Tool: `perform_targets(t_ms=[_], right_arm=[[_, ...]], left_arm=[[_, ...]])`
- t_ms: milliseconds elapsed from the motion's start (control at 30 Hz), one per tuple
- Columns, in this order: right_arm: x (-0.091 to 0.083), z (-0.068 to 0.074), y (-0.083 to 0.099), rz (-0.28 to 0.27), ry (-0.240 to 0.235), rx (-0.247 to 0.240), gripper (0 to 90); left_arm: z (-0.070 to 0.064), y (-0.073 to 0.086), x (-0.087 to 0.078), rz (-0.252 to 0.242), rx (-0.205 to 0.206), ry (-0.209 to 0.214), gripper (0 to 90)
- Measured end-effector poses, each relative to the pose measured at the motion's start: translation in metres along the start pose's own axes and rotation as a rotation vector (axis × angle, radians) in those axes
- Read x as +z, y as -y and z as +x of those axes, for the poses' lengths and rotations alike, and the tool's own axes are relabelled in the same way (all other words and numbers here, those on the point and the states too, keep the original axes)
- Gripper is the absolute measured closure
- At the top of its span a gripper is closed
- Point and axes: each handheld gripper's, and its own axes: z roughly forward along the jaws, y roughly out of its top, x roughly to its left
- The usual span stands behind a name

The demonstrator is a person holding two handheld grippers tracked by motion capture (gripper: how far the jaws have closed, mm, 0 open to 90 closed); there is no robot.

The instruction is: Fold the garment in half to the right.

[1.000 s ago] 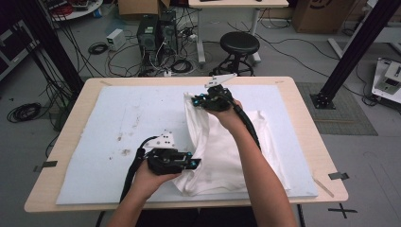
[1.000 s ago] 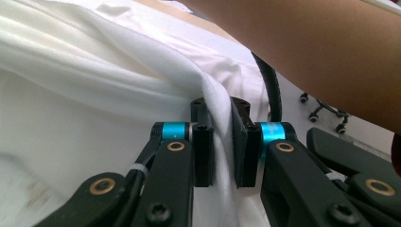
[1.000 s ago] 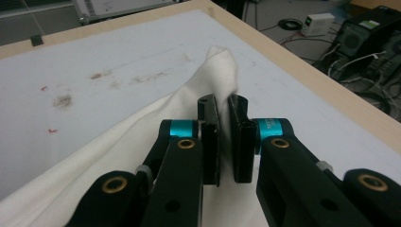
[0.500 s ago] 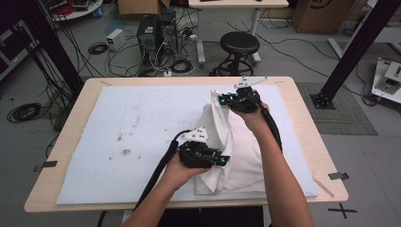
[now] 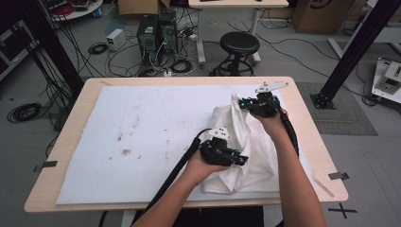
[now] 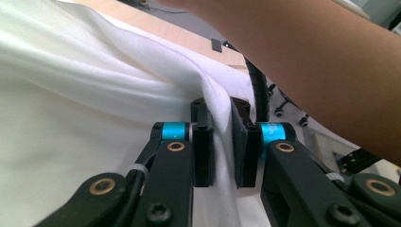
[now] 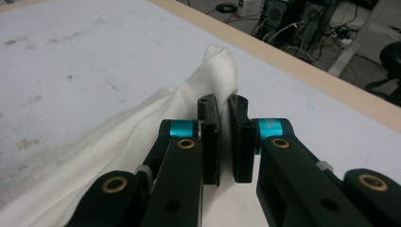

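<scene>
White ribbed cloth (image 5: 255, 151) in soft folds, left gripper (image 5: 242, 160) and right gripper (image 5: 239, 103) each clamping a pinched ridge

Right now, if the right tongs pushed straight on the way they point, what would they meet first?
The bunched tip of the white cloth they already pinch; beyond it, probably the white table cover, though depth is unclear.
</scene>
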Motion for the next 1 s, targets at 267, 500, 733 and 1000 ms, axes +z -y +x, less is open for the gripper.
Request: perform_targets(t_ms=[267,500,733,1000], right_arm=[[-0.001,-0.015,0.025,0.027,0.029,0.046,85.5],[-0.002,-0.021,0.039,0.062,0.062,0.116,72.2],[-0.019,-0.031,0.052,0.044,0.139,0.193,51.6],[-0.05,-0.023,0.032,-0.048,0.164,0.141,47.8]], left_arm=[[0.006,-0.001,0.035,0.052,-0.019,-0.008,80.4],[0.011,0.003,0.05,0.071,-0.048,-0.023,55.1],[0.007,0.005,0.023,0.008,-0.045,-0.018,43.2],[0.007,0.018,-0.022,-0.035,-0.042,-0.079,34.4]])
